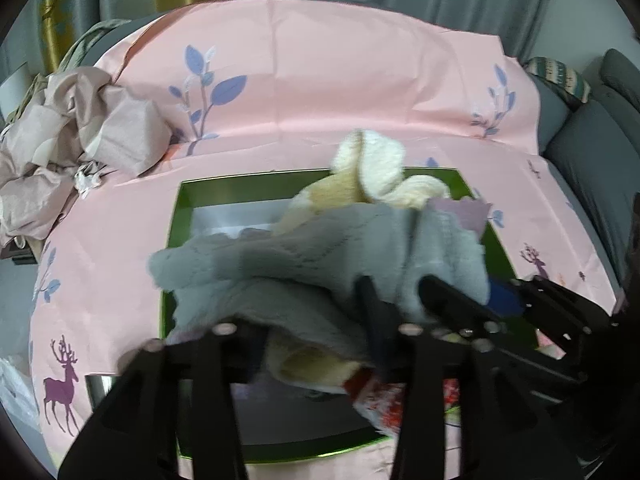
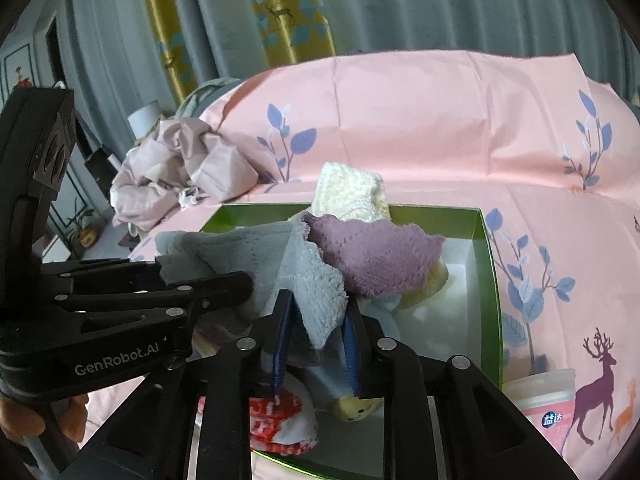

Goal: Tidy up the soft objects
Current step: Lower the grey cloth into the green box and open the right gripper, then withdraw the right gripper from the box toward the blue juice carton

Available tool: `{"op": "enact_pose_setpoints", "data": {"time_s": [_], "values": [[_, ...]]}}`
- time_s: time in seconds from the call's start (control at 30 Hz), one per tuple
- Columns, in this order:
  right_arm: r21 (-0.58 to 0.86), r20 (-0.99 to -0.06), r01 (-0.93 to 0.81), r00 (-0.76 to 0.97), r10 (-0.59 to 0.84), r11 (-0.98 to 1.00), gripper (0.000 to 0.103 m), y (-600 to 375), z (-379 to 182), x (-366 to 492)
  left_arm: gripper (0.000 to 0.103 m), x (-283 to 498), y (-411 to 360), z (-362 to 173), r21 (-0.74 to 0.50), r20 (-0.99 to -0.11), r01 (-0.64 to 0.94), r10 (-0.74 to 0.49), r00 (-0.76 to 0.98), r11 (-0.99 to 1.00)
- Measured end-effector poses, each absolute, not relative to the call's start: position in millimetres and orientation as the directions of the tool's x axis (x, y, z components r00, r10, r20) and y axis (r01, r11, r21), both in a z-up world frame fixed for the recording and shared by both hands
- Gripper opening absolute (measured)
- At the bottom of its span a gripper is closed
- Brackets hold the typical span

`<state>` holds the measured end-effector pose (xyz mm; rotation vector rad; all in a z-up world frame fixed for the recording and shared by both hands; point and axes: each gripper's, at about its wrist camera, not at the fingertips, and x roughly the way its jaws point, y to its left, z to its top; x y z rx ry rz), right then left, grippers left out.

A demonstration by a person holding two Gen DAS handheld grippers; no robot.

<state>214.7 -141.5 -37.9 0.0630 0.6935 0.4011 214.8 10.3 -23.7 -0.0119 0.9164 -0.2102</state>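
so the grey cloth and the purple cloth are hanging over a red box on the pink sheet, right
Not quite: the box is green, not red. The right wrist view shows its green walls and white inside, sitting on the pink sheet, with the grey cloth and the purple cloth draped over it. The only red there is a patterned cloth lower down.

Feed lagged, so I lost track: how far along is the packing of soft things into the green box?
Done: purple cloth, cream cloth and red-and-white cloth are in the green box. In hand: grey towel between the open left claw and right claw. Left: crumpled pinkish fabric outside the box.
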Motion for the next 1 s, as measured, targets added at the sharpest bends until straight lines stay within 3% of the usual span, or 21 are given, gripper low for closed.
{"op": "enact_pose_setpoints", "data": {"time_s": [0.07,0.1,0.13,0.2,0.5,1.0], "values": [[0.199,-0.617,-0.334,0.688,0.382,0.921,0.033,-144.7,-37.5,216.5,0.074,216.4,18.8,-25.1,-0.093,-0.796,0.138,-0.157,0.585,0.986],[0.202,-0.622,-0.318,0.689,0.372,0.926,0.047,-147.8,-37.0,216.8,0.081,216.0,24.1,-25.3,-0.102,-0.796,0.126,-0.157,0.584,0.987],[0.204,-0.626,-0.298,0.693,0.358,0.933,0.063,-151.6,-36.3,216.4,0.085,214.5,27.9,-24.7,-0.11,-0.795,0.12,-0.16,0.586,0.987],[0.218,-0.62,-0.27,0.704,0.346,0.938,0.069,-158.8,-33.2,214.5,0.089,211.0,34.1,-23.2,-0.105,-0.792,0.103,-0.146,0.593,0.989],[0.174,-0.579,-0.241,0.759,0.297,0.955,0.07,-172.3,-7.4,184.3,0.1,185.4,52.1,-5.4,-0.148,-0.775,0.053,-0.149,0.614,0.988],[0.168,-0.552,-0.205,0.791,0.265,0.964,0.071,-198.3,-5.9,87.8,0.102,88.7,36.8,-1.6,-0.221,-0.757,0.151,-0.267,0.596,0.964]]}}
